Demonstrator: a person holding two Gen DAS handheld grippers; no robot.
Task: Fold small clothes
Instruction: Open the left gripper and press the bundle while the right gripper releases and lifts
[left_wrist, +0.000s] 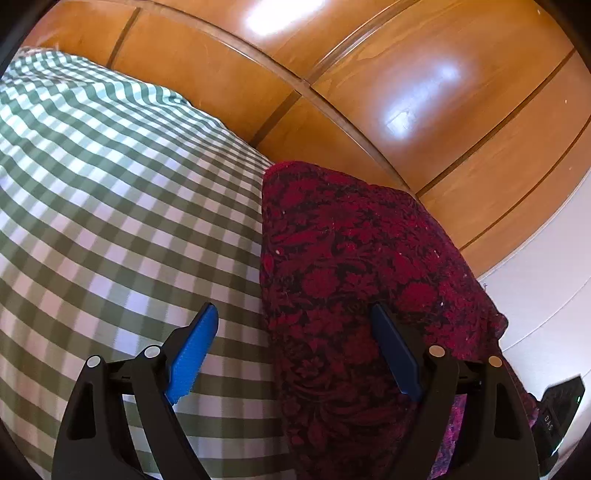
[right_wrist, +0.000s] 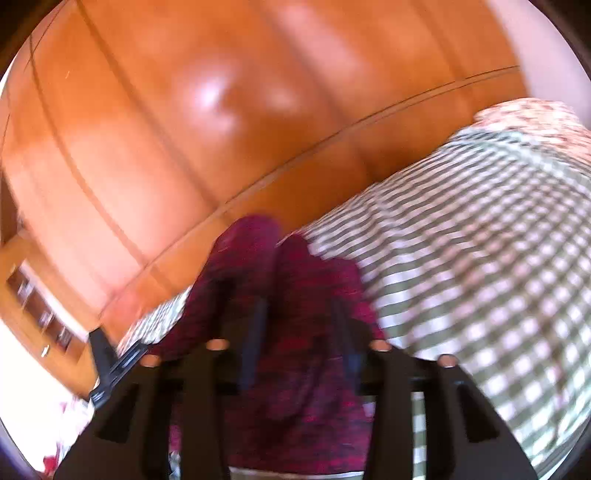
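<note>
Left gripper (left_wrist: 295, 354): jaws spread wide, nothing pinched. It hovers over the near edge of the red floral garment (left_wrist: 354, 266), one blue pad (left_wrist: 194, 354) above the green-check bedspread (left_wrist: 110, 206), the other above the cloth. No contact that I can see.

Right gripper (right_wrist: 299, 350): view is badly motion-blurred. Jaws look partly apart, w/ red fabric behind and between them, but can't tell if the pads actually press on it. Not calling it a grip.

Garment location: lying on the bedspread, near the bed's edge by the wood wardrobe (left_wrist: 406, 110). In the left wrist view it reads as one fairly flat panel w/ a straight left edge and clean far corner, so prob at least laid out, maybe one fold in. Right wrist view shows two rounded lobes at the far end, poss legs or sleeves; too blurred to say.

Progress est: early to mid. No compact stacked bundle visible, no other folded items in frame. Purple underside (left_wrist: 454, 424) peeks out at the near right corner, so that edge isn't squared.

Left to do, imo: grab an edge, fold over, flatten, tidy corner.
</note>
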